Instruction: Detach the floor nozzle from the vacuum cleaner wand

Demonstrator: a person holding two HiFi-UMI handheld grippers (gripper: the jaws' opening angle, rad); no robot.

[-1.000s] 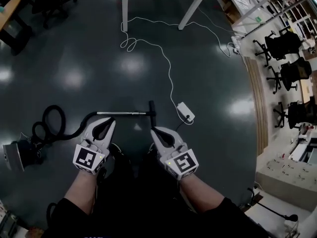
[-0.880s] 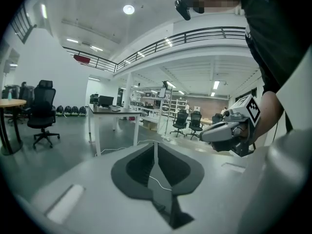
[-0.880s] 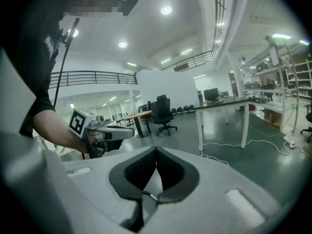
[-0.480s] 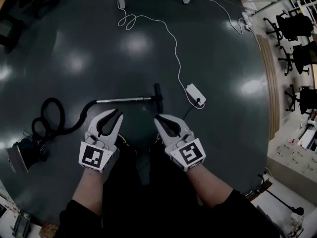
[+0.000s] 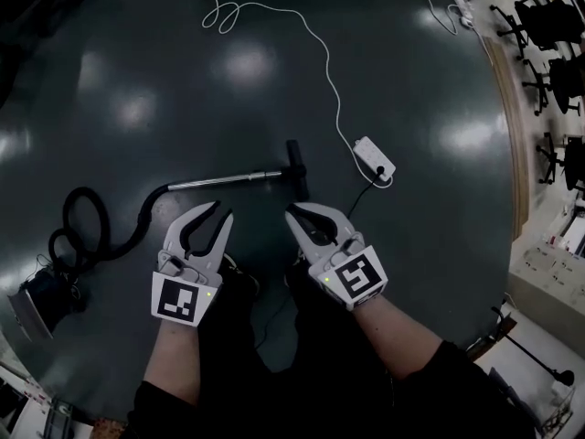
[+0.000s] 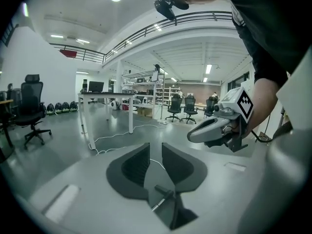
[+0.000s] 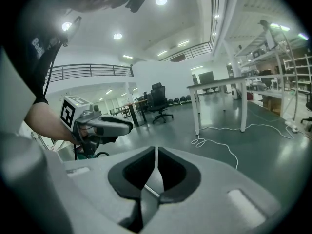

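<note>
The vacuum's silver wand (image 5: 224, 180) lies flat on the dark floor, with the black floor nozzle (image 5: 297, 168) across its right end. A black hose (image 5: 91, 236) curls from its left end to the vacuum body (image 5: 37, 305). My left gripper (image 5: 220, 211) hovers just short of the wand; its jaws have just been opening and hold nothing. My right gripper (image 5: 293, 212) hangs just short of the nozzle, its jaws parted by a narrow slit after just starting to open, nothing between them. In the left gripper view, the nozzle (image 6: 164, 189) shows through the jaws' gap.
A white power strip (image 5: 375, 158) lies right of the nozzle, and its white cable (image 5: 320, 53) runs away up the floor. Office chairs (image 5: 548, 26) stand at the far right. The person's dark-clothed legs are directly under both grippers.
Both grippers have come lower, closer to the wand and nozzle. The left jaws have spread apart. The wand and nozzle have not moved on the floor.
</note>
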